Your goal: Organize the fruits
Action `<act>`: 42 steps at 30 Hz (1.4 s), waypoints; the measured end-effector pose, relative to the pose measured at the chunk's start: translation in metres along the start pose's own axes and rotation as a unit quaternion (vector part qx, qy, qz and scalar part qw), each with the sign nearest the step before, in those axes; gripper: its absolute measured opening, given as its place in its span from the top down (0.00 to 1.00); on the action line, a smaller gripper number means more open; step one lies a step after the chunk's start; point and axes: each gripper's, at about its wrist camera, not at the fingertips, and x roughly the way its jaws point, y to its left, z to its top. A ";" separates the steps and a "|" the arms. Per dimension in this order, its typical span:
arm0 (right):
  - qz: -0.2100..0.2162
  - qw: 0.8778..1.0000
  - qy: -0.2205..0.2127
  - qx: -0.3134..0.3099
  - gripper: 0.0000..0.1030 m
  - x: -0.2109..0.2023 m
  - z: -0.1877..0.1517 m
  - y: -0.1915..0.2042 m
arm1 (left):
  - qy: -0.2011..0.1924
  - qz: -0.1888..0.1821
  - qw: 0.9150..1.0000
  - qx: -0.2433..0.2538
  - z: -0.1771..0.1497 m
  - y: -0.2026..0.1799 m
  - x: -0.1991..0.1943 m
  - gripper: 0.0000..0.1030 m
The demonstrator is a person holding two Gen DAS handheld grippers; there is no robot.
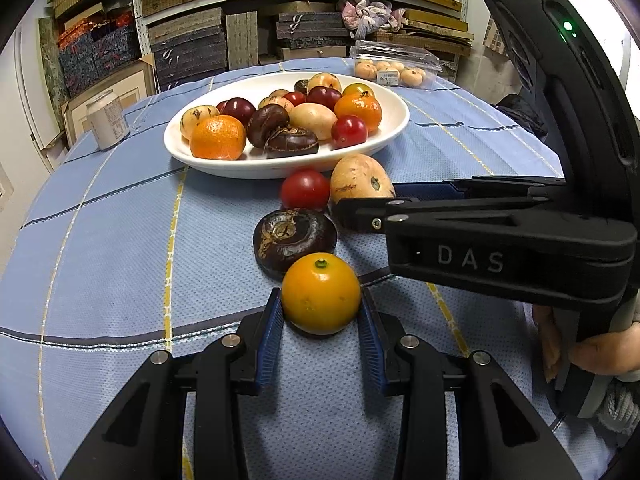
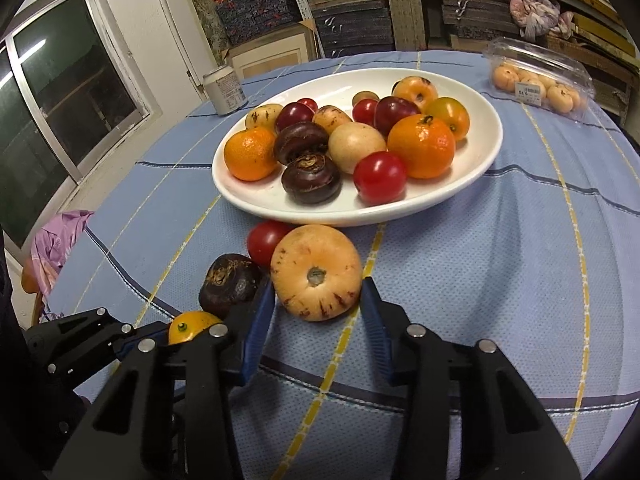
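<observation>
Fruit fills the white plate [image 1: 384, 136] ahead of both tongs: two mandarins, several red tomatoes, dark water chestnuts and pale spotted fruits lie in it, none stacked high. Beyond the plate, to the right, a clear box [image 2: 536, 76] with its lid holds small pale fruits. Four fruits lie on the blue cloth [image 1: 120, 264] between the plate and the tongs. The left tongs [image 1: 322, 320] are clamped on a kumquat [image 1: 320, 294], both blue pads touching its sides, and it rests on the cloth. Just ahead of it lies a chestnut [image 1: 294, 238], then a tomato [image 1: 305, 189] close to the plate rim. The right tongs [image 2: 318, 304] hold a pale fruit [image 2: 316, 272] between their pads, which touch both of its sides; the fruit rests on the cloth with its stem end facing the camera. The left view shows the right tongs from the side, with a hand [image 1: 592, 350] on their handle. The right view shows a window [image 2: 60, 120] and a purple cloth [image 2: 56, 244] far to the left. A can [image 2: 224, 88] stands beyond the plate, to the left of both tongs.
</observation>
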 end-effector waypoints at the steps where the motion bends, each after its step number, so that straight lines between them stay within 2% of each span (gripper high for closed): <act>1: 0.002 1.000 -0.001 0.002 0.58 0.000 -0.001 0.001 | -0.001 0.001 1.000 0.001 0.000 0.000 0.000 0.63; 16: 0.003 1.000 -0.001 0.002 0.59 -0.007 -0.008 0.008 | 0.003 -0.006 1.000 -0.003 0.000 0.002 0.001 0.63; 18: 0.002 1.000 -0.001 0.002 0.59 -0.008 -0.009 0.007 | 0.004 -0.012 1.000 -0.002 0.000 0.002 0.002 0.56; 20: 0.002 1.000 -0.001 0.003 0.59 -0.008 -0.011 0.005 | 0.008 -0.023 1.000 0.012 0.000 -0.003 0.004 0.35; 22: 0.001 1.000 -0.002 0.005 0.59 -0.009 -0.011 0.005 | 0.012 -0.014 1.000 0.024 -0.001 -0.008 0.005 0.27; 25: 0.001 1.000 -0.004 0.010 0.58 -0.008 -0.011 0.004 | 0.009 -0.013 1.000 0.002 0.000 -0.001 0.005 0.30; 27: 0.006 1.000 -0.005 0.020 0.58 -0.007 -0.009 0.001 | 0.001 -0.017 1.000 -0.019 0.001 0.007 0.002 0.45; 28: 0.007 1.000 -0.006 0.021 0.58 -0.007 -0.008 0.000 | -0.003 -0.018 0.999 -0.027 0.002 0.010 0.001 0.58; 29: 0.007 1.000 -0.007 0.022 0.58 -0.007 -0.008 0.000 | -0.004 -0.021 0.999 -0.029 0.002 0.010 0.001 0.64; 37: 0.007 1.000 -0.008 0.016 0.59 -0.011 -0.010 0.002 | -0.036 -0.016 0.999 -0.021 0.003 0.007 -0.014 0.63; 42: 0.004 1.000 -0.031 -0.001 0.62 -0.032 -0.022 0.015 | -0.061 -0.010 0.998 -0.033 0.001 0.009 -0.031 0.64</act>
